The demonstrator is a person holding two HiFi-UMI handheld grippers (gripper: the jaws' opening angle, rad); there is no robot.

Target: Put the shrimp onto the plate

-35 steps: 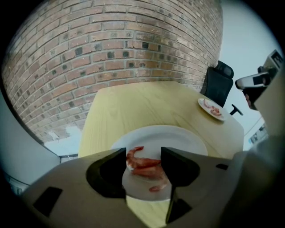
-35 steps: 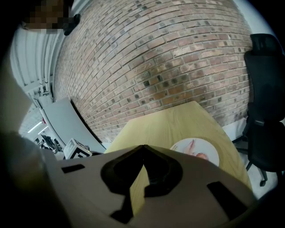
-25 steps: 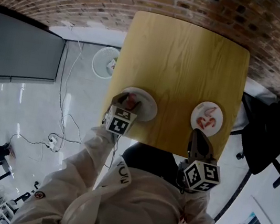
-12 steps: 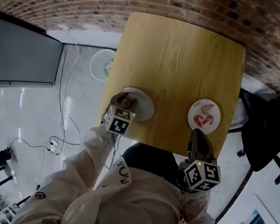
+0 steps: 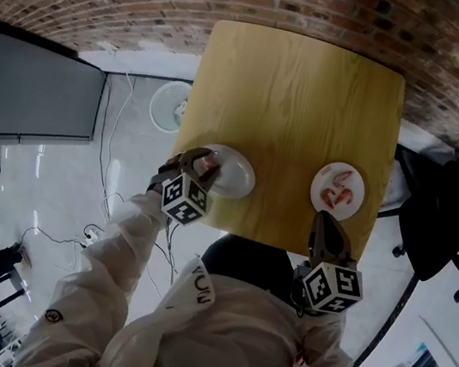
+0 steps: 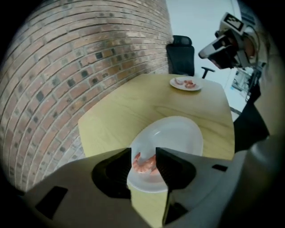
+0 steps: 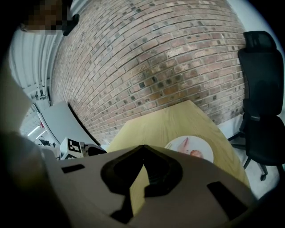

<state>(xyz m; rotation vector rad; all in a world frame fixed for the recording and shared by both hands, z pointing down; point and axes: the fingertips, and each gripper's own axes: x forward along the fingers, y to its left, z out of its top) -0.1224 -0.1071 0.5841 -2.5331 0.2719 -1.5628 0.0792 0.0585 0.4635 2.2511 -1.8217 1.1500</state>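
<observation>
A pink shrimp (image 6: pixel 144 164) sits between the jaws of my left gripper (image 6: pixel 143 154), just over the near rim of an otherwise bare white plate (image 6: pixel 178 133). The jaws have just been closing and now pinch the shrimp from both sides. In the head view the left gripper (image 5: pixel 202 163) is over the left plate (image 5: pixel 238 175). A second white plate (image 5: pixel 339 190) on the right holds several shrimp. My right gripper (image 5: pixel 321 221) hovers at the table's near edge, short of that plate, with its jaws shut on nothing.
The plates stand on a square wooden table (image 5: pixel 297 94) against a brick wall. A black office chair (image 7: pixel 262 102) stands at the table's right side. Cables and a small fan (image 5: pixel 171 103) lie on the floor to the left.
My left gripper has rolled about its own axis, so its marker cube now sits tilted and the left arm swung outward. The right gripper has not moved.
</observation>
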